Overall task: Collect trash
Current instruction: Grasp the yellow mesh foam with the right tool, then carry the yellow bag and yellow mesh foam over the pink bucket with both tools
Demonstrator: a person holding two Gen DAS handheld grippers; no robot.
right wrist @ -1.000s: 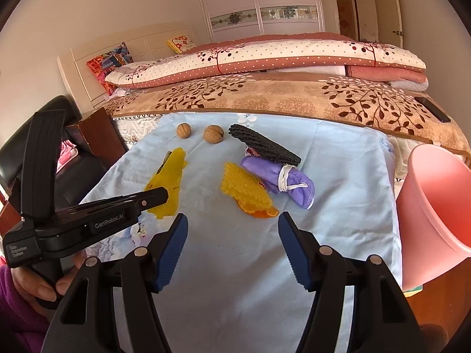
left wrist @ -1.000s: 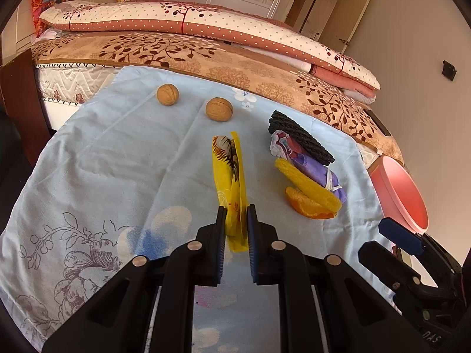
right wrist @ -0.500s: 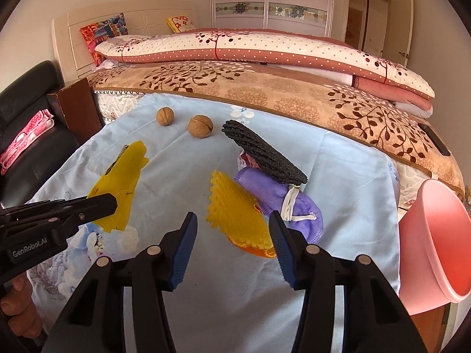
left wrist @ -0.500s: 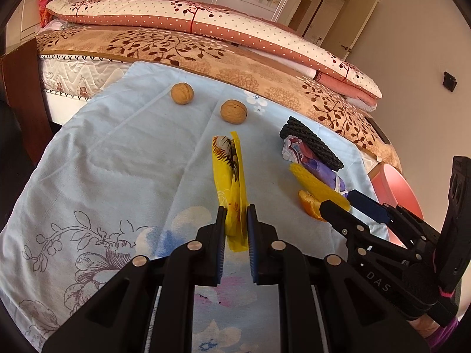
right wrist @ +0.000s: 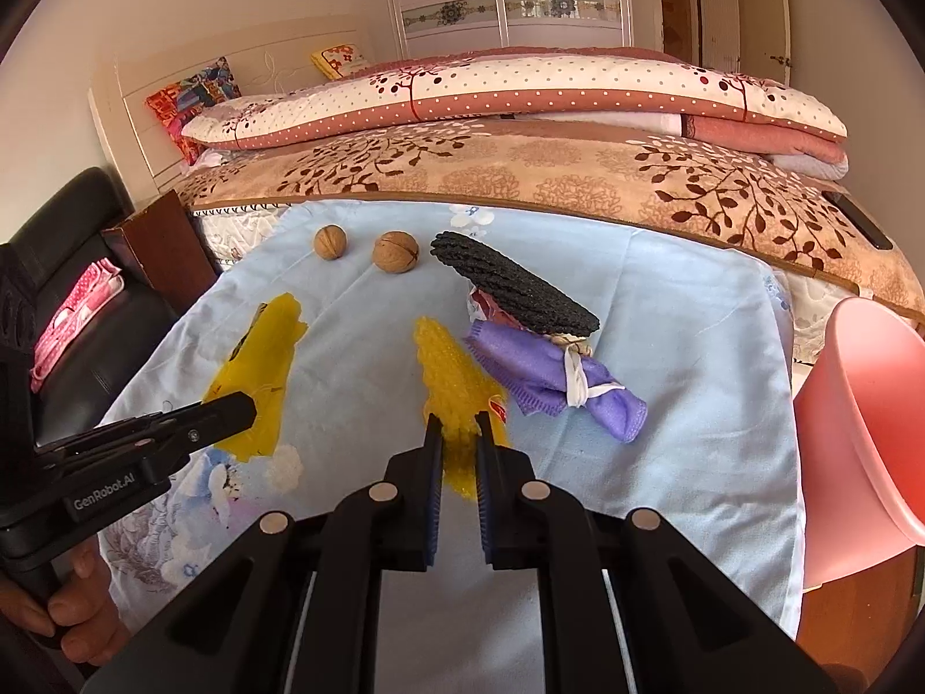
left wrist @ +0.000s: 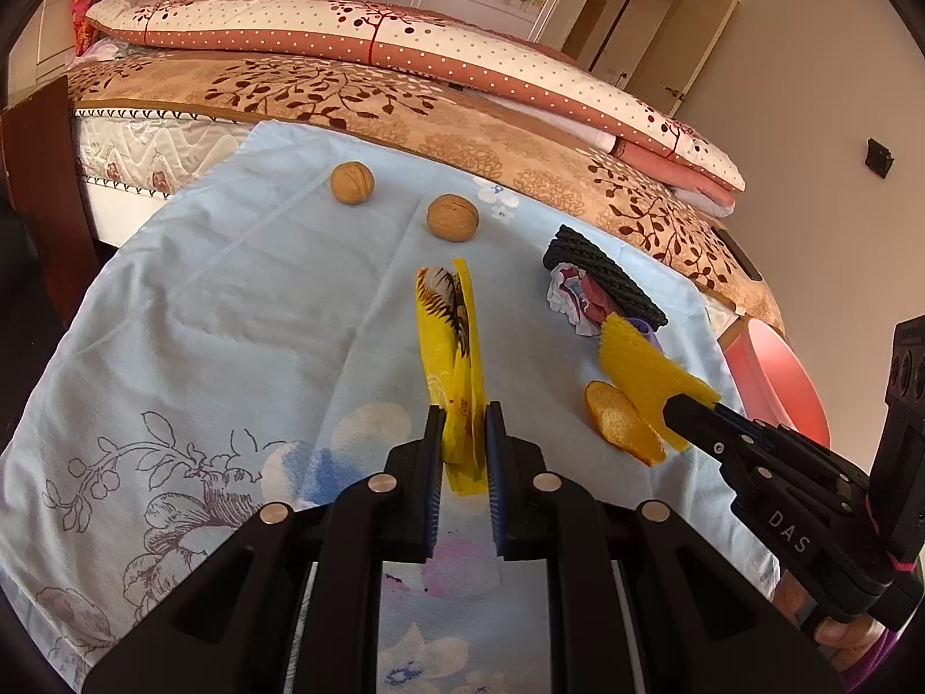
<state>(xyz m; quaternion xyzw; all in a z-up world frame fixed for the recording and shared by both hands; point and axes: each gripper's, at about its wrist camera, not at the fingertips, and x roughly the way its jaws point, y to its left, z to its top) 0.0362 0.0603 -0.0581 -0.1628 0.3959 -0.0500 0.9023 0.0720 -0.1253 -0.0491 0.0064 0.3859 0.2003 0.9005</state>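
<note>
Bedroom first: a bed (right wrist: 578,185) with folded quilts runs across the back, and a pale blue floral cloth (left wrist: 231,318) covers the surface where the trash lies. A pink bin (right wrist: 861,405) stands off the cloth's right edge.

On the cloth, from bigger to smaller: a black foam net (right wrist: 514,283) lying over a purple rag (right wrist: 555,381), a yellow wrapper (left wrist: 454,347), a yellow foam net (right wrist: 457,381), an orange peel (left wrist: 621,422) and two walnuts (left wrist: 352,182) near the bed.

Both pickups look made. The left gripper (left wrist: 465,434) has its fingers nearly together, pinching the near end of the wrapper, which stands on edge between them. The right gripper (right wrist: 459,434) has just been closing, and its fingers now clamp the near end of the yellow foam net, which slants up off the peel.

The step in hand seems to be the grasp itself. Next, probably, lift each piece clear and carry it right to the bin. The foam net is light and springy, so a slow lift should keep it from slipping out.
</note>
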